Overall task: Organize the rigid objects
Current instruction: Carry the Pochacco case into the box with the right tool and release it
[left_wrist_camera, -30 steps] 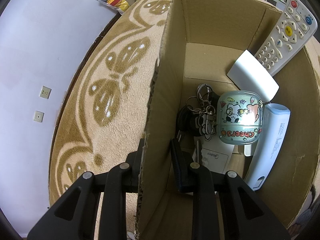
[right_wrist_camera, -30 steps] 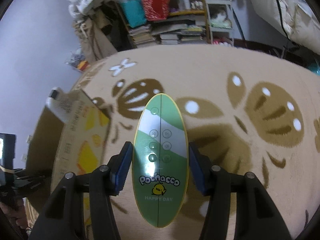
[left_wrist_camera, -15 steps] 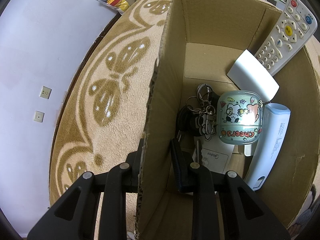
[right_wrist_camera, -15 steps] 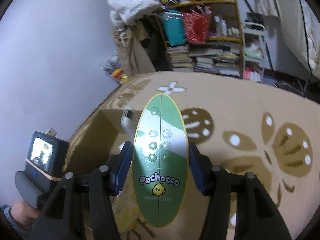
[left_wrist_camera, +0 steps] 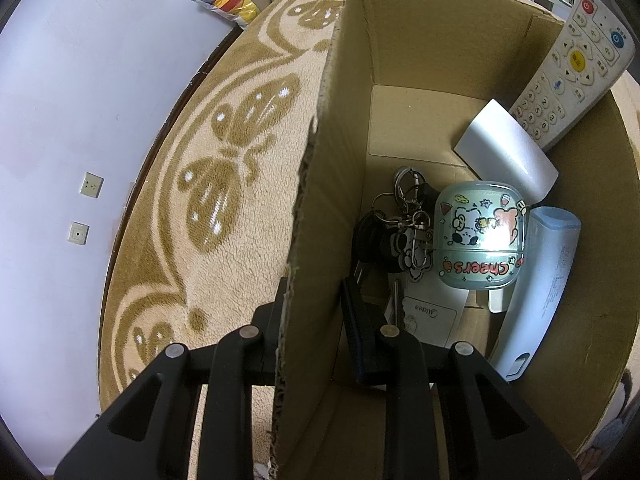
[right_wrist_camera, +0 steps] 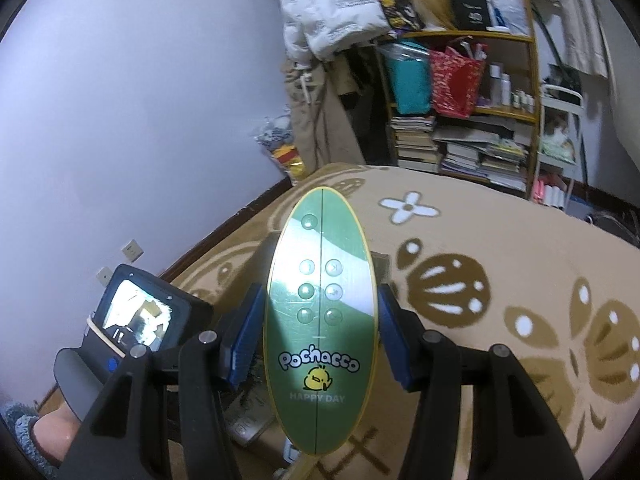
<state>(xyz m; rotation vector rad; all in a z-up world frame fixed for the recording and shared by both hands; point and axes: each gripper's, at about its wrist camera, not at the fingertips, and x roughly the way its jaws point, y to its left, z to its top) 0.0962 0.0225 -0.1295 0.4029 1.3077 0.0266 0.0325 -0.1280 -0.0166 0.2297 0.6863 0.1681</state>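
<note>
A green oval remote (right_wrist_camera: 320, 320) is being gripped between the pads of the right claw (right_wrist_camera: 320, 336), above the rug, while the cardboard box wall (left_wrist_camera: 320, 240) is being pinched by the clenched left claw (left_wrist_camera: 316, 320).

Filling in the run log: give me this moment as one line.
left gripper: shut on box wall | right gripper: shut on green oval remote | box: holds keys, remotes
</note>
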